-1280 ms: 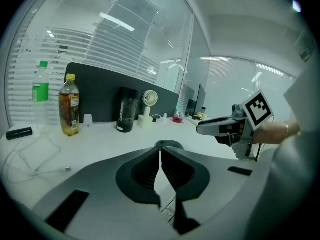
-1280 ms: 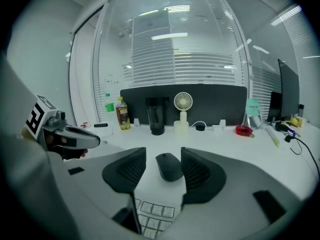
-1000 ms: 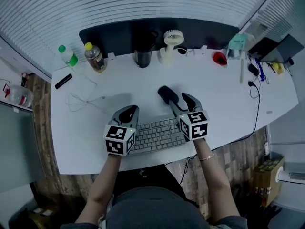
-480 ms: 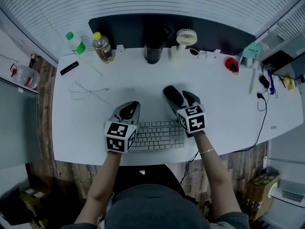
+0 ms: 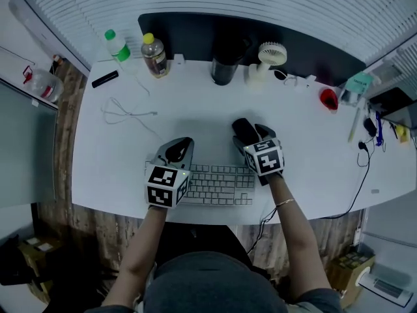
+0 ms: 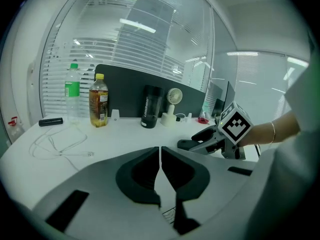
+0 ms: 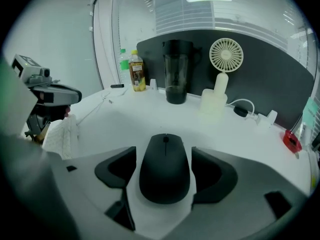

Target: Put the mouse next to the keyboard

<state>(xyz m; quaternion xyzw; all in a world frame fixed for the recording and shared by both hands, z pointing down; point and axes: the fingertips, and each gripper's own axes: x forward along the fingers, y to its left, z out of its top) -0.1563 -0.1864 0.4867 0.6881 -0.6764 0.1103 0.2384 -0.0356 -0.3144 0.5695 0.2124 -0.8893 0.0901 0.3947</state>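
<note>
**Two grippers at the keyboard, the mouse lying between the right one's parting jaws**

Both forearms reach up from the near edge of the white desk [image 5: 313, 168], bare to the elbow, with a thin bracelet [image 5: 285, 203] on the right wrist. The left gripper [image 5: 178, 149] is held over the left end of the keyboard [image 5: 218, 184], pointing far. Its jaws are pressed together with nothing between them. The right gripper [image 7: 164, 156] is held at the right end of the keyboard, also pointing far and tipped a little to the left. Its jaws are opening. The black mouse [image 5: 242, 129] lies flat on the desk between them, with a slim gap on each side, so neither pad presses on it. The mouse sits near the keyboard's far right corner, on the far side of it.

Nothing stands between the mouse and the keyboard. Along the far edge, in front of a dark partition panel [image 5: 195, 31], stand a green-capped clear bottle [image 5: 118, 46], a yellow-capped drink bottle [image 5: 155, 56], a dark tumbler [image 5: 223, 70] and a cream desk fan [image 5: 267, 60], all well apart from the grippers. A small red object [image 5: 328, 98] lies further right. A loose white cable [image 5: 124, 113] trails over the left part of the desk, with a short black stick-like object [image 5: 104, 79] far left of it. A black cable [image 5: 365, 168] runs off the near right edge.

By count: two grippers, one mouse, one keyboard, two bottles, one tumbler, one fan, two cables.
</note>
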